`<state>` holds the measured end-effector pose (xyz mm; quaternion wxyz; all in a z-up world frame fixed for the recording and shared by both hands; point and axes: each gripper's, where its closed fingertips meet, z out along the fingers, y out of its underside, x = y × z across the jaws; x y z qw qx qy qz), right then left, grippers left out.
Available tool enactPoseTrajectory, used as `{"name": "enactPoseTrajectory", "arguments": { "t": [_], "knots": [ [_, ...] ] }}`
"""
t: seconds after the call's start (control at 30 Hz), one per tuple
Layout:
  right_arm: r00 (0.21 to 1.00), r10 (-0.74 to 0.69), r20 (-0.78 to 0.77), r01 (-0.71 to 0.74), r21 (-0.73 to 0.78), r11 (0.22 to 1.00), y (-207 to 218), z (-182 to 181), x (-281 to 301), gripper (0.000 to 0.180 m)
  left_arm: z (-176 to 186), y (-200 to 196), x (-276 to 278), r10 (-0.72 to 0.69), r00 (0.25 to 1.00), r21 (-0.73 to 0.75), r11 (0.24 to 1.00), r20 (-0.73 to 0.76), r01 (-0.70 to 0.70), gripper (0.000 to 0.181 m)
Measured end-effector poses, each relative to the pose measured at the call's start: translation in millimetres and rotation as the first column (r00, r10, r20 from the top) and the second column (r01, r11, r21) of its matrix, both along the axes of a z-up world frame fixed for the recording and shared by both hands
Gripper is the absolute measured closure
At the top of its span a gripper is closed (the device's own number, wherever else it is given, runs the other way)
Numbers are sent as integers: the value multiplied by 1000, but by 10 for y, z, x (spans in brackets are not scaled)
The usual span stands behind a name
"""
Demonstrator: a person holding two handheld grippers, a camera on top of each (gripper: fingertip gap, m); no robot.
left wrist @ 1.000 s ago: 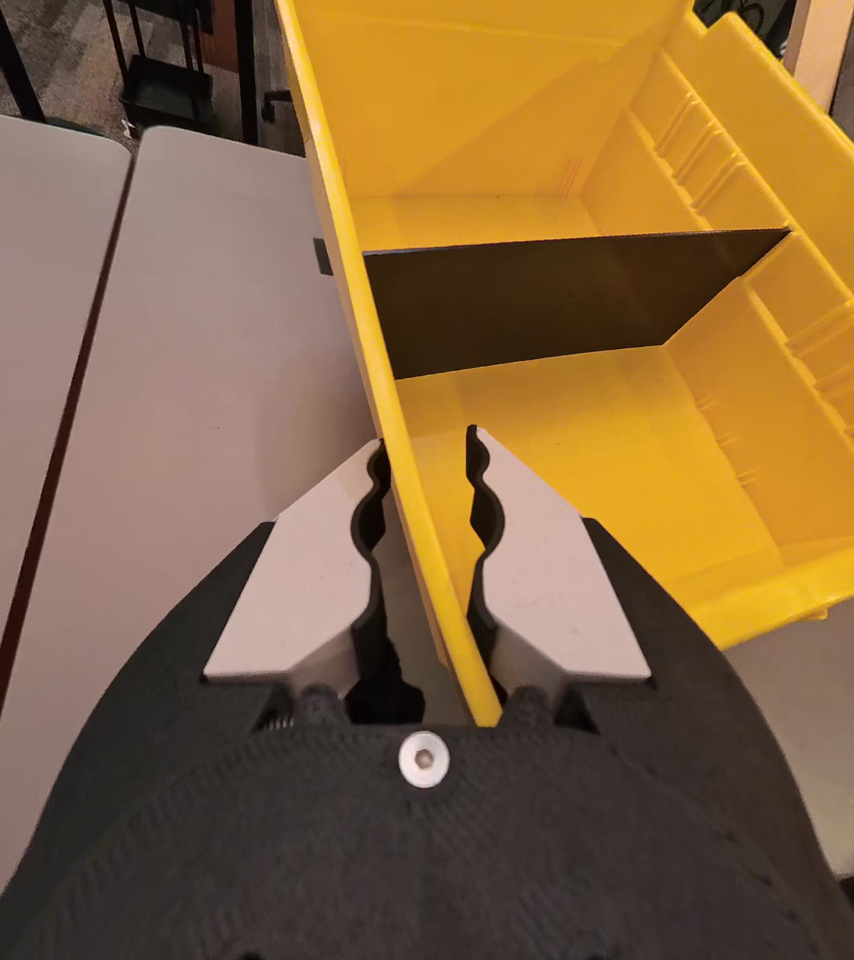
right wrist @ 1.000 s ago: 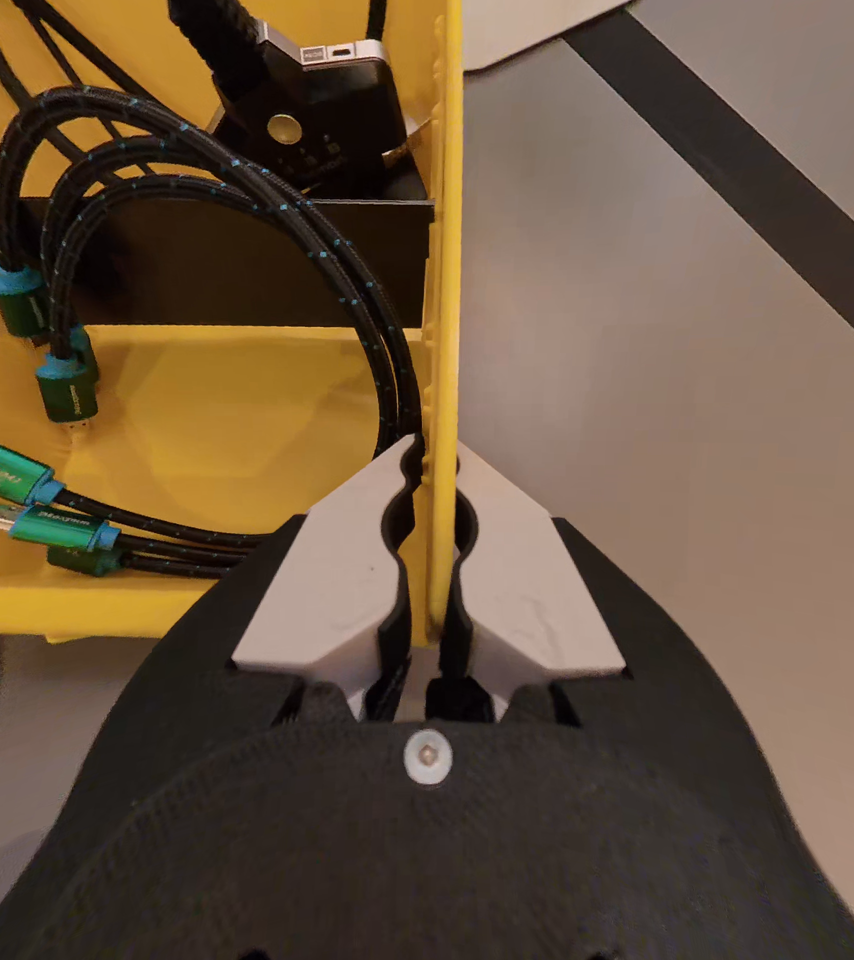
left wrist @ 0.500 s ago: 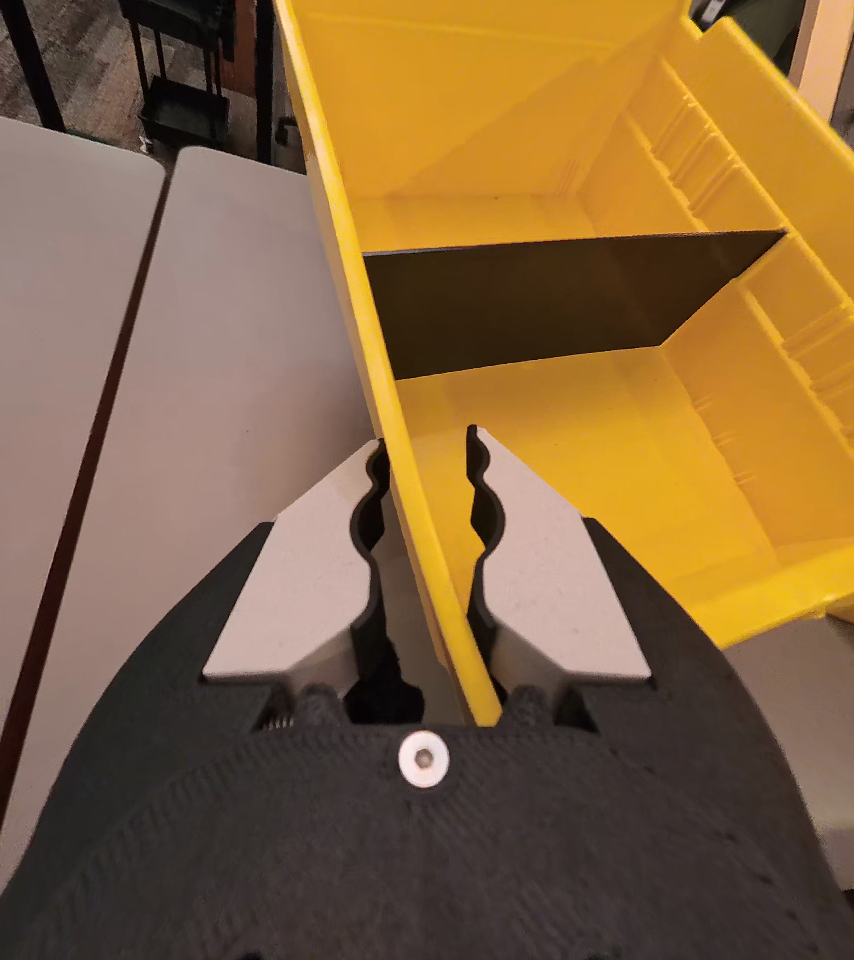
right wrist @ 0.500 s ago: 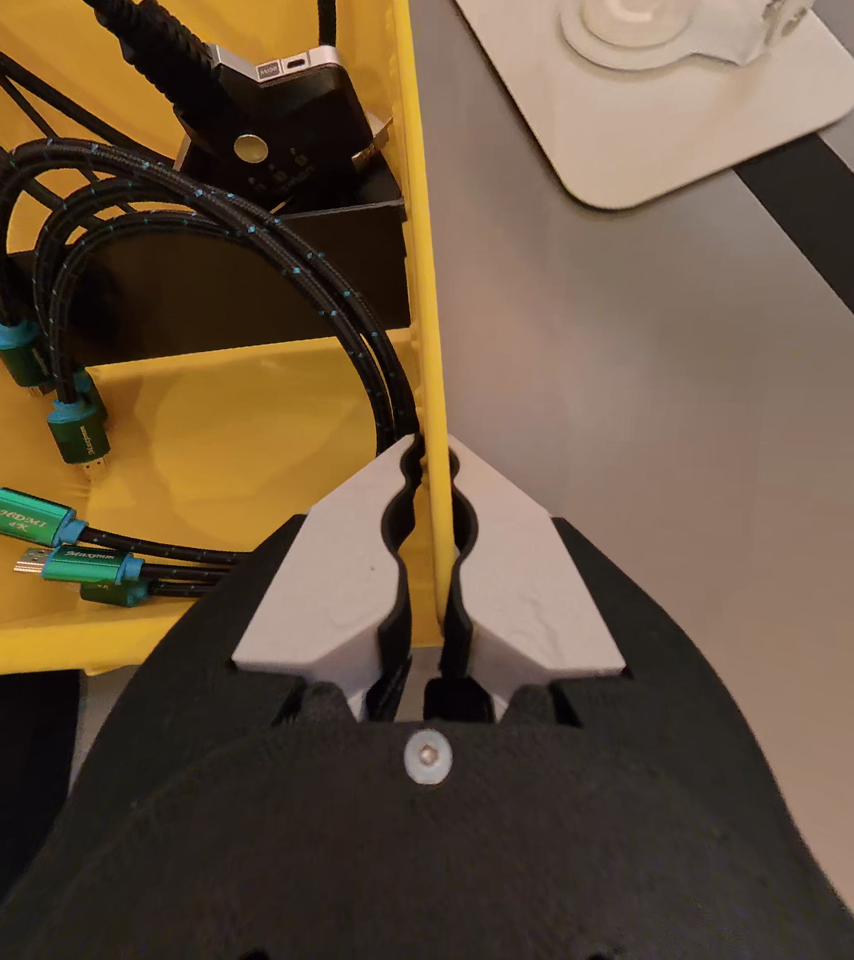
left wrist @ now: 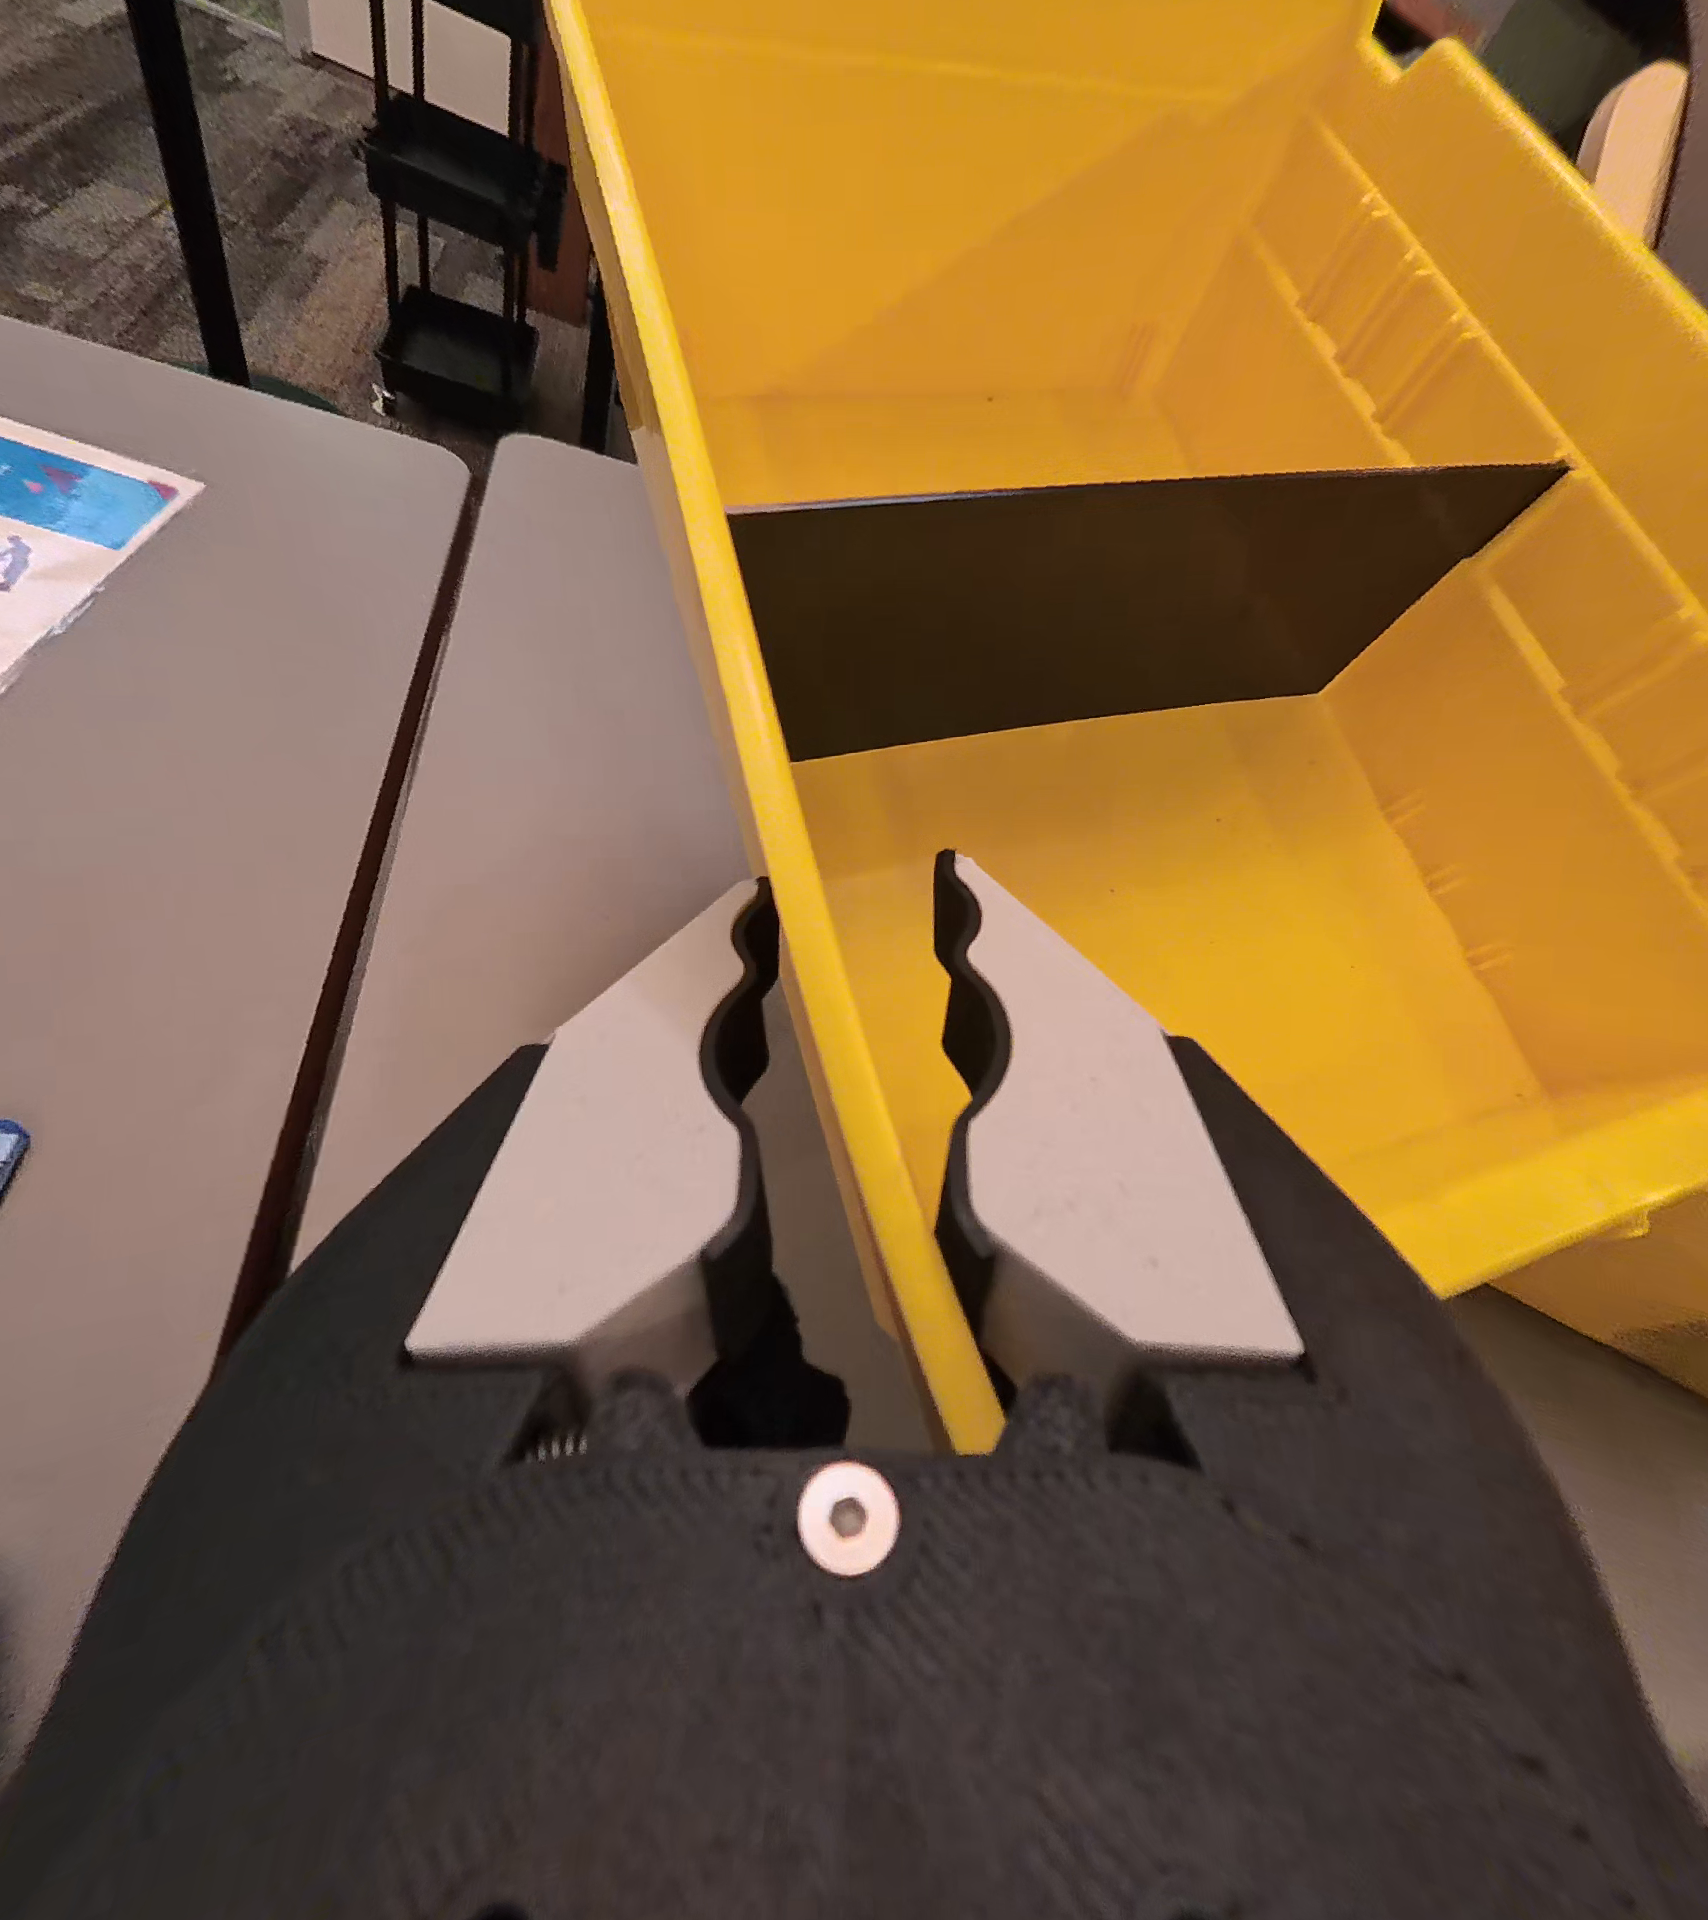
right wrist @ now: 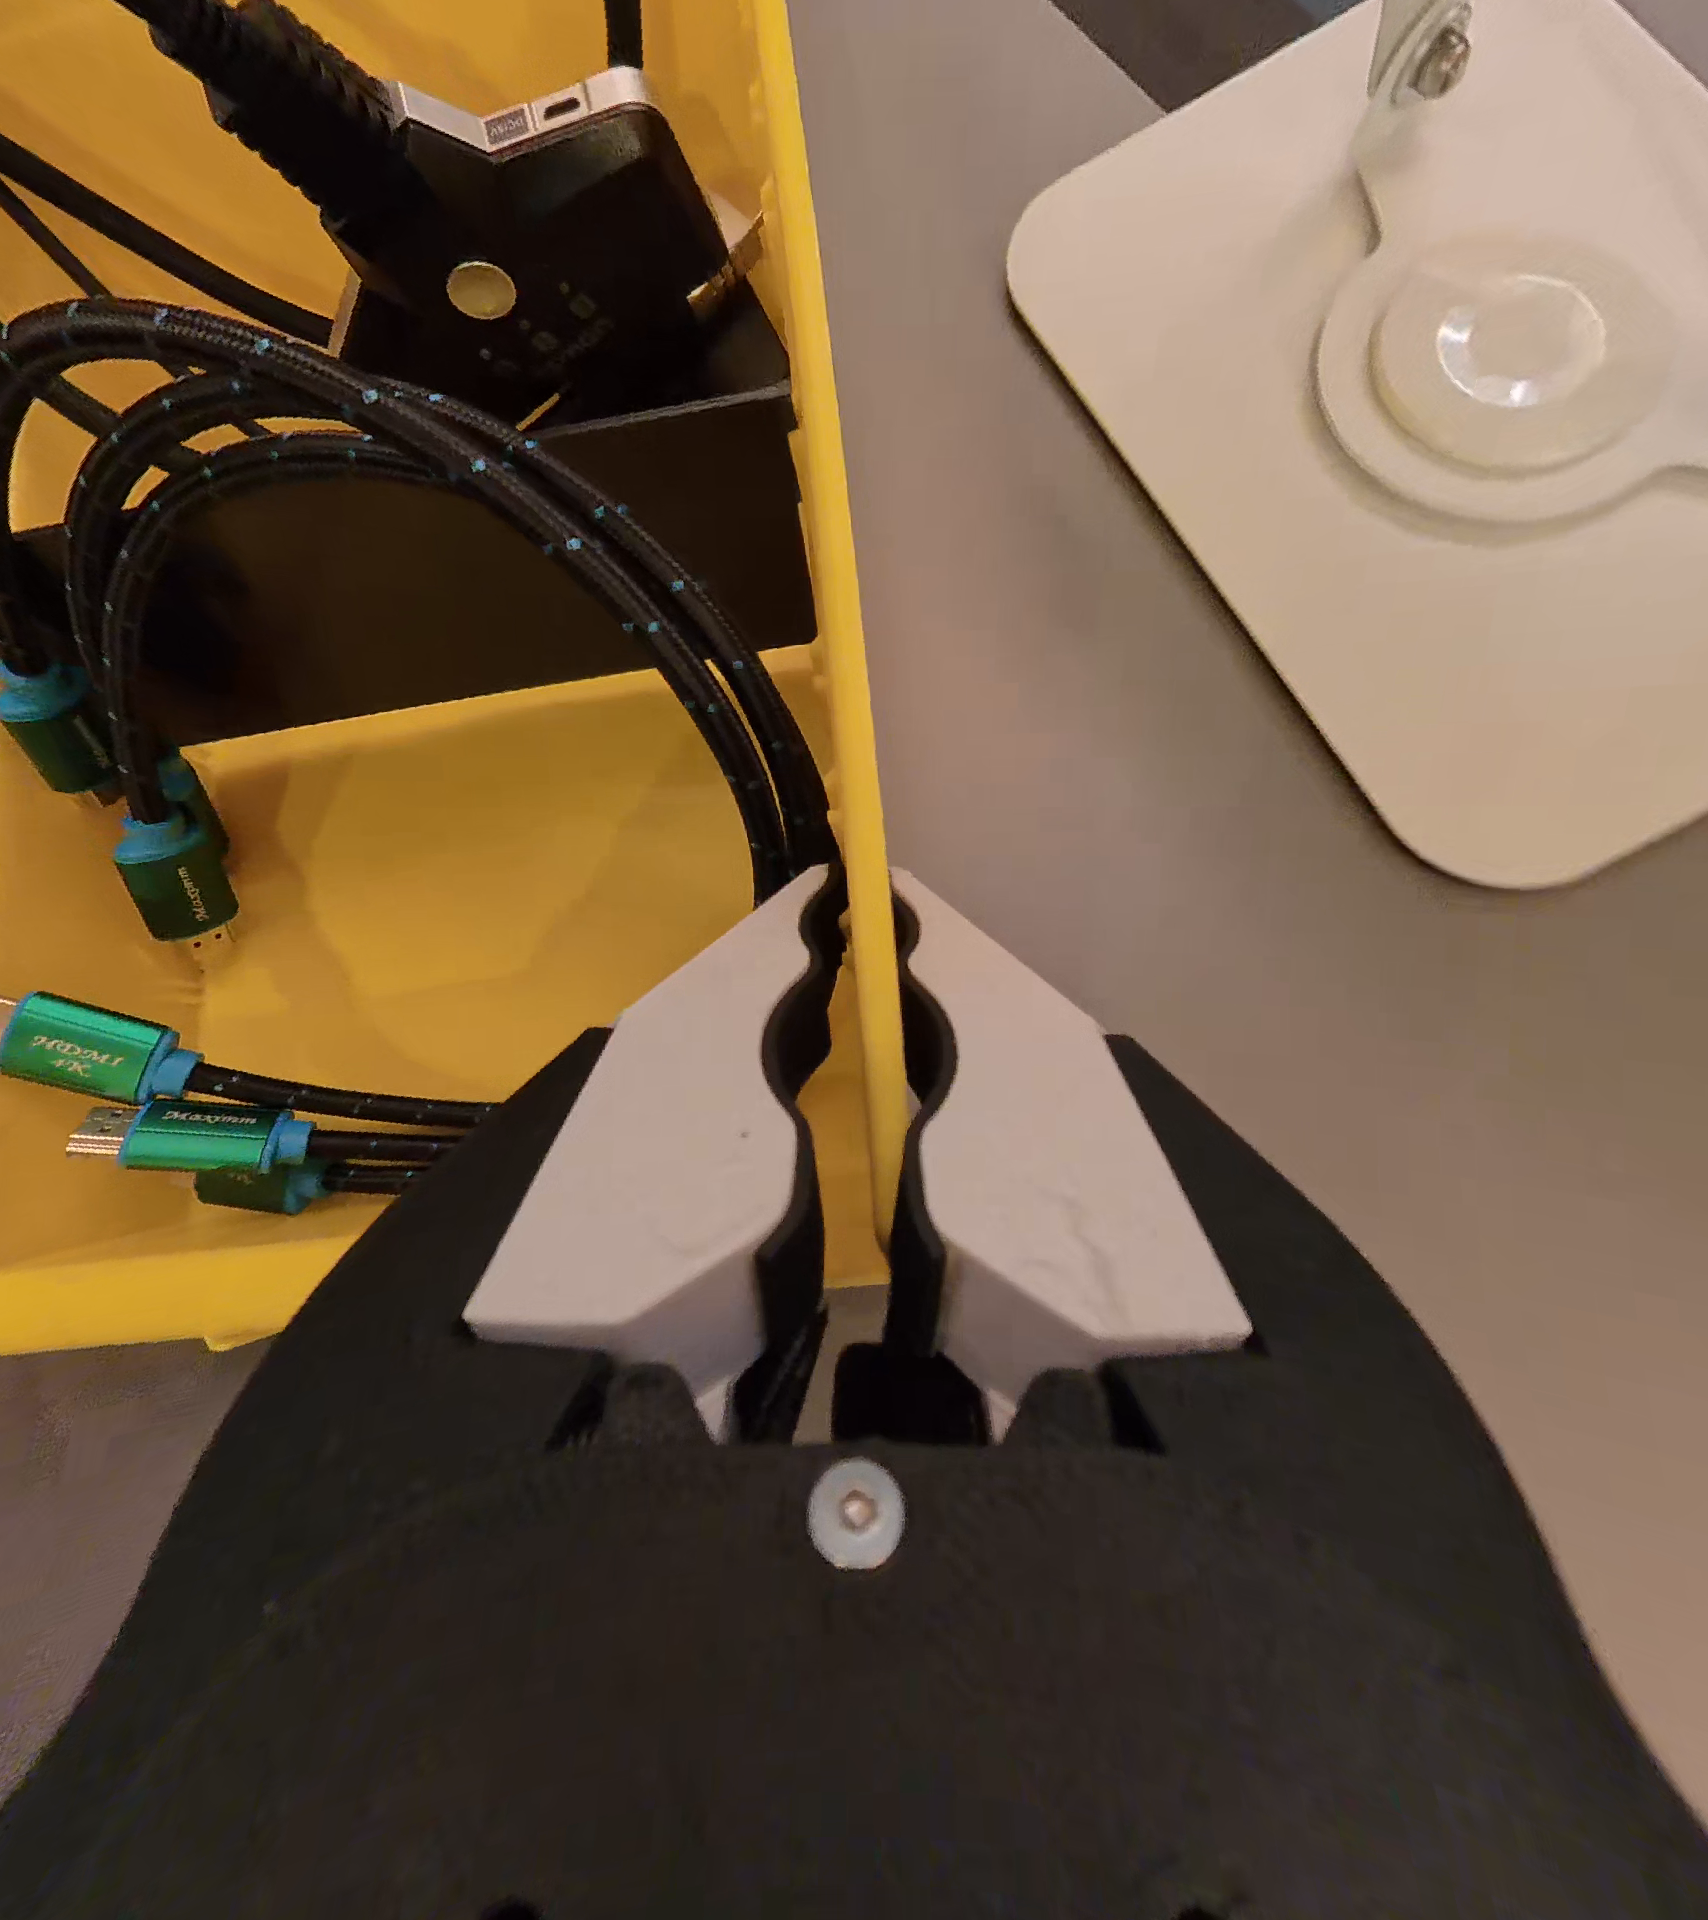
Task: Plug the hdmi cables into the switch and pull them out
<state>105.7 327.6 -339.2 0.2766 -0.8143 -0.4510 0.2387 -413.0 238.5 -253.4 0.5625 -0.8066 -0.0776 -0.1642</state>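
Lying coiled, braided black hdmi cables (right wrist: 517, 582) show green plugs.

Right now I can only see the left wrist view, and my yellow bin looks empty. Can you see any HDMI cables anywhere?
Observer: Yes. Braided HDMI cables lie in the yellow bin that the right gripper is shut on, gripping its side wall.
Operator: Is the switch in there too?
Observer: Yes, a black switch sits in the far compartment, behind the black divider.
Operator: Is anything plugged into it?
Observer: One thick black cable goes into it. The green plugs lie loose in the near compartment.
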Motion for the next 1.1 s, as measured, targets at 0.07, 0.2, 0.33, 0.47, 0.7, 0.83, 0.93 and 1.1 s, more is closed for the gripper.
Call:
{"name": "enactPoseTrajectory", "arguments": {
  "t": [0.07,0.2,0.33,0.47,0.7,0.83,0.93,1.1],
  "knots": [
    [999,-37,8,37,-10,999,25,-4,-184,175,39,-20,-39,10,1000,8,1000,1,-10,152],
    [994,-105,-10,104,-21,994,104,-3,-502,176,135,-53,-116,29,1000,26,999,-1,-29,152],
    [980,-181,-83,176,-64,982,151,3,-776,176,230,-81,-159,39,999,43,998,-4,-39,152],
    [977,-162,-139,143,-137,980,-110,-10,-1104,164,330,-109,-170,37,999,55,998,-21,-36,152],
    [991,45,-128,-57,-92,994,-830,-30,-1530,122,473,-156,-192,37,999,81,996,-29,-35,152],
    [972,209,-110,-212,-17,977,-1152,20,-1681,116,555,-178,-177,35,999,93,995,-39,-31,152],
    [956,280,-91,-280,18,960,-1295,30,-1756,112,621,-185,-148,28,998,100,995,-57,-22,152],
    [955,264,-132,-269,-18,963,-1397,29,-1964,108,700,-190,-103,15,998,112,994,-67,-7,152]
  ]
}}
